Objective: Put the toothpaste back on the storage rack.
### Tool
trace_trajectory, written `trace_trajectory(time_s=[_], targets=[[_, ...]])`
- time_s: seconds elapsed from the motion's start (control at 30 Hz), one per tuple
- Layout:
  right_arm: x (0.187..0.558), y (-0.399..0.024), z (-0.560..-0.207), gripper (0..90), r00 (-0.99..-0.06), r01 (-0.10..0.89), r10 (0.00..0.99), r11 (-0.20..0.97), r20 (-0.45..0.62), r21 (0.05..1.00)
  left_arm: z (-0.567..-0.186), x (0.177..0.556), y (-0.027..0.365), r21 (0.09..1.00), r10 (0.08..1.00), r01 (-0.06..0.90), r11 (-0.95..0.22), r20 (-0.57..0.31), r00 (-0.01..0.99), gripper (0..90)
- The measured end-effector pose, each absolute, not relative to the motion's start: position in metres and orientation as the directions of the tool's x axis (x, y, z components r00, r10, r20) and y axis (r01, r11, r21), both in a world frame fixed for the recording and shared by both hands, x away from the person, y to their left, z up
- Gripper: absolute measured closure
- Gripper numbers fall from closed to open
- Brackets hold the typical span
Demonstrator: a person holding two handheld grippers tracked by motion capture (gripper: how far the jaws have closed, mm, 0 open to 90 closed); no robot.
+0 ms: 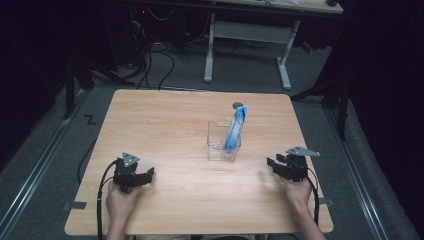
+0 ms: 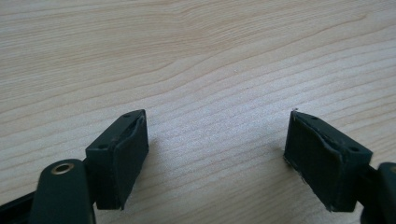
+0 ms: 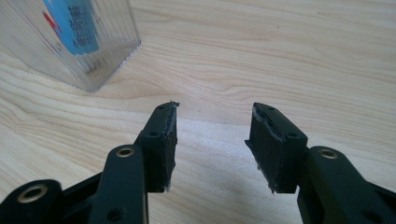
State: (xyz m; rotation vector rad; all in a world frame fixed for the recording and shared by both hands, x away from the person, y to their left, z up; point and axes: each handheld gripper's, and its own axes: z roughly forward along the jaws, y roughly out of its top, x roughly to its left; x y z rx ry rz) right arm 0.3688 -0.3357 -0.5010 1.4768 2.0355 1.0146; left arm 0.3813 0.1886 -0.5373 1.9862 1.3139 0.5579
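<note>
Resting low near the front edge: both grippers, one at each front corner of the table [image 1: 150,120].
Left gripper [image 1: 148,174]: near-left, jaws wide apart and empty, bare wood between them; pointing right, toward the middle.
Right gripper [image 1: 270,165]: near-right, jaws apart, narrower gap than the left's, nothing held; pointing left and slightly far.
Clear box [image 1: 223,142]: centre of table, beyond both grippers, between them in left-right terms.
Blue packet [image 1: 235,129]: standing in the box, long axis nearly upright, top leaning far-right above the rim.
Key relation: box lies far-left of the right gripper, far-right of the left one.
Nearer hand: right, by judgement; box corner sits just ahead of its jaws in the right gripper view.
Small dark disc [image 1: 237,105]: on the table beyond the box; identity unclear.
</note>
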Motion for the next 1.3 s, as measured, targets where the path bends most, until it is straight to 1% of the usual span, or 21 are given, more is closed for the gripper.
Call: trace_trajectory(time_s=[0.4,1.0,1.1,1.3], targets=[[0.373,-0.331,-0.519,48.9,-0.337,0.649,0.939,0.183,0.064,0.738,-0.537,0.381,0.189,0.737,0.917,0.625,-0.258,-0.017,0.398,21.8],[0.379,-0.32,-0.529,47.7,-0.338,0.644,0.941,0.222,0.012,0.732,-0.537,0.381,0.189,0.737,0.917,0.625,-0.257,-0.017,0.398,21.8],[0.379,-0.318,-0.53,46.8,-0.344,0.632,0.939,0.247,-0.019,0.734,-0.537,0.381,0.189,0.737,0.917,0.625,-0.258,-0.017,0.398,21.8],[0.379,-0.317,-0.53,42.5,-0.347,0.635,0.938,0.25,-0.019,0.731,-0.537,0.381,0.189,0.737,0.917,0.625,-0.258,-0.017,0.398,21.8]])
